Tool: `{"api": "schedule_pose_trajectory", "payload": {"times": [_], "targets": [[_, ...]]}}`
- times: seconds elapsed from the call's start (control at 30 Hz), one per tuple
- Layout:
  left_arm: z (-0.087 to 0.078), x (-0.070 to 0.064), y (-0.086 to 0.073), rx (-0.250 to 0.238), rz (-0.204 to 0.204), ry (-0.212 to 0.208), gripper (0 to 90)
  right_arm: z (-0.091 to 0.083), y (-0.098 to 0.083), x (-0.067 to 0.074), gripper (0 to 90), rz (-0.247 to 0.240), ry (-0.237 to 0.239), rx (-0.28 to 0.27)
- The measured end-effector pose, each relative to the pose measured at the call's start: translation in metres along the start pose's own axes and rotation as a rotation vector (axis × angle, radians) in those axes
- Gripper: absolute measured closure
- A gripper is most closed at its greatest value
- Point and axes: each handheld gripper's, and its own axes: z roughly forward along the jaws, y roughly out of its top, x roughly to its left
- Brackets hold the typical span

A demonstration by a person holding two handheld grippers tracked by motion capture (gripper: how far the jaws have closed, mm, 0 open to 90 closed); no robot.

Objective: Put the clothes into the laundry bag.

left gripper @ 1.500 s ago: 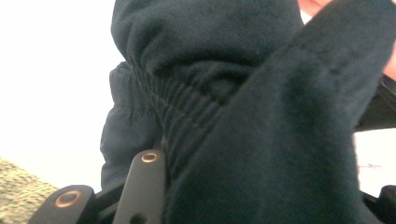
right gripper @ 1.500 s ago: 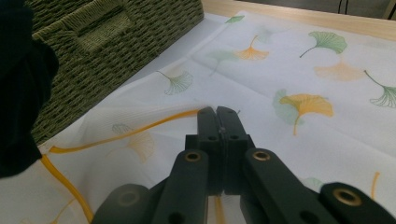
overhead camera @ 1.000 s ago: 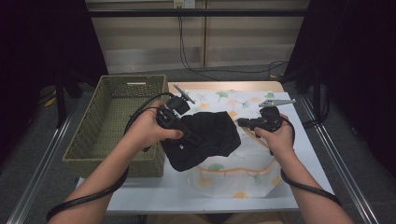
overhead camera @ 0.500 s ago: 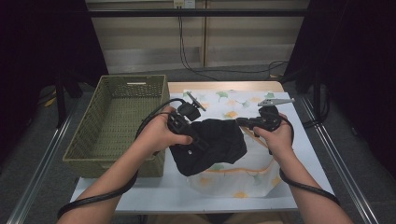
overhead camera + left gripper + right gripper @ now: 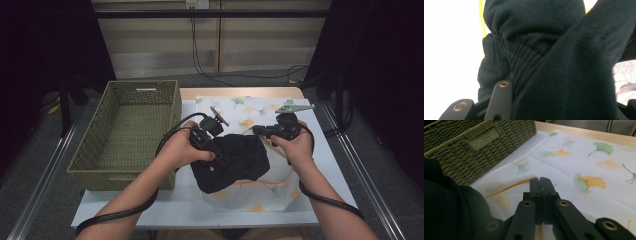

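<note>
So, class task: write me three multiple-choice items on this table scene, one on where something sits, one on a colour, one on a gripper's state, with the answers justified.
1. Where is the woven basket relative to the dark garment?
A. on the person's left of it
B. on the person's right of it
C. on top of it

2. What colour is the woven basket?
A. red
B. olive green
C. white

3. What state is the right gripper in?
A. wide open over the basket
B. holding a cup
C. jaws shut together

Answers: 1 A, since the high view shows the basket at the table's left edge beside the garment. 2 B, since its weave is olive green in the high view and the right gripper view. 3 C, since the right gripper view shows the two jaws pressed together above the leaf-print cloth.
</note>
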Motion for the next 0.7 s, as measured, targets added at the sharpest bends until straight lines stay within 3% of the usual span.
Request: {"api": "schedule_pose_trajectory", "payload": {"times": [0.63, 0.67, 0.7], "targets": [[0.024, 0.005, 0.001, -0.007, -0.035, 0.011, 62.8, 0.0, 0.0, 0.002, 90.0, -0.005, -0.004, -0.002], [0.026, 0.004, 0.0, -0.014, -0.053, 0.011, 62.8, 0.0, 0.0, 0.002, 90.0, -0.007, -0.003, -0.003], [0.026, 0.004, 0.001, -0.002, -0.042, 0.011, 62.8, 0.0, 0.0, 0.002, 90.0, -0.006, -0.004, -0.003]]}}
